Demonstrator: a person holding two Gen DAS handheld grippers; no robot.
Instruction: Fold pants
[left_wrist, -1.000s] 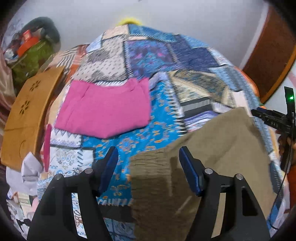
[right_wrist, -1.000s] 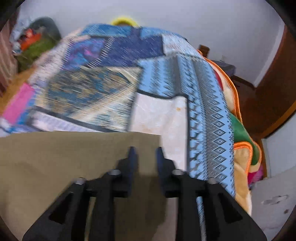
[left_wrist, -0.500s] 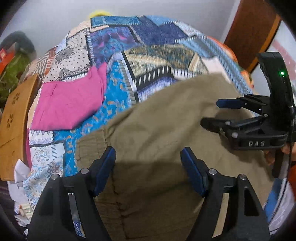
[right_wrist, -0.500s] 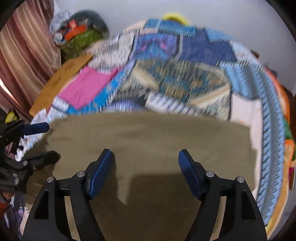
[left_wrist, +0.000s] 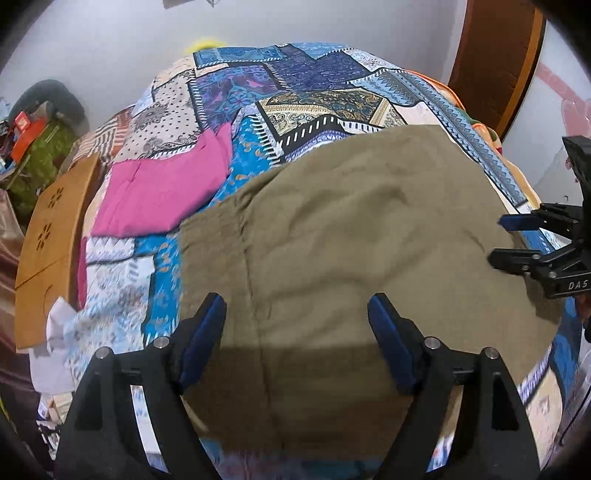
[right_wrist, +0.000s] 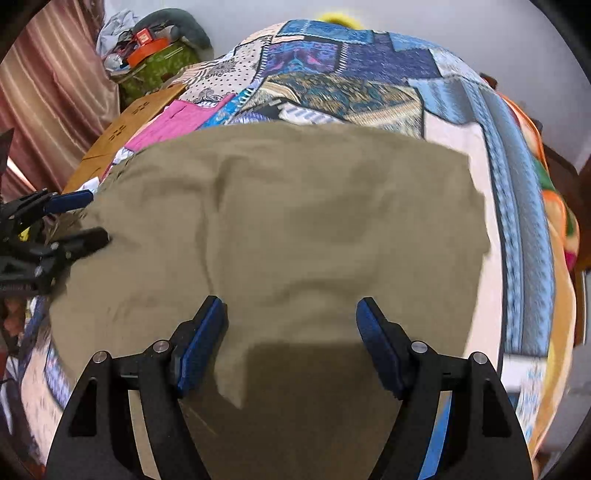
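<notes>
Olive-khaki pants (left_wrist: 332, 236) lie spread flat on the patchwork bedspread (left_wrist: 303, 85), with an elastic waistband toward the left. In the right wrist view the pants (right_wrist: 295, 229) fill the middle. My left gripper (left_wrist: 297, 314) is open and empty, just above the near part of the pants. My right gripper (right_wrist: 291, 315) is open and empty above the pants too. The right gripper shows at the right edge of the left wrist view (left_wrist: 517, 240); the left gripper shows at the left edge of the right wrist view (right_wrist: 79, 218).
A folded pink garment (left_wrist: 162, 195) lies on the bed left of the pants. A wooden board (left_wrist: 48, 236) lies along the bed's left edge. Clutter and a green bag (right_wrist: 159, 62) sit in the far left corner. A wooden door (left_wrist: 495, 62) stands at the right.
The right gripper has opened and let go of the pants' edge. Both grippers drew back and swung over the pants, which now lie spread on the bed.
</notes>
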